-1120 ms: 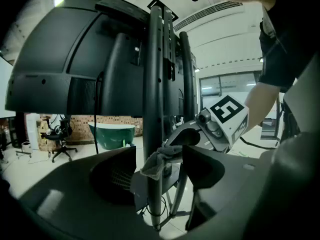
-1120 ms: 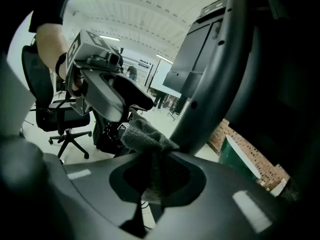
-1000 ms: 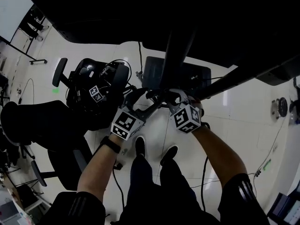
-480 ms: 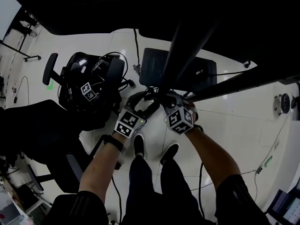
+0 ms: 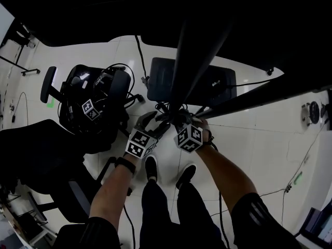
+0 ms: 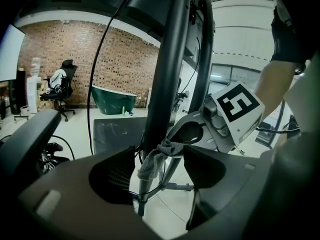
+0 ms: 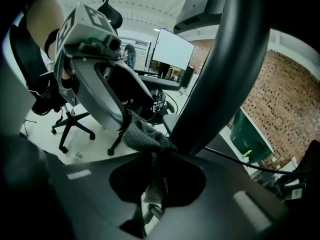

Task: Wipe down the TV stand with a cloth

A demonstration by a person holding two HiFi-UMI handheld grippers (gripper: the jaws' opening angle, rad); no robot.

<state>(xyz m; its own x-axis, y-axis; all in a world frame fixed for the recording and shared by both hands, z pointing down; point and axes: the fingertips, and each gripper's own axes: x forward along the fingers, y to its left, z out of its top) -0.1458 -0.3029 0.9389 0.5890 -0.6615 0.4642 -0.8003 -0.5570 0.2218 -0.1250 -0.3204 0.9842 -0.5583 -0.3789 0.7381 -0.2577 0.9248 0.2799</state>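
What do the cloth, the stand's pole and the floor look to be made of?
The cloth looks like grey knit or terry fabric: fuzzy, crumpled. The pole is probably painted metal: smooth, black, soft sheen along it. The floor seems glossy pale tile: seams and reflections show.

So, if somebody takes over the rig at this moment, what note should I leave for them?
The right gripper is shut on the cloth and presses it against the stand's pole.
The left gripper is open and empty. The pole and the cloth are just in front of its jaws.
Done: the cloth is on the pole, but the pictures do not show how much is already wiped.
Left: probably run the cloth along the rest of the pole, then over the base. The left gripper could steady the pole.
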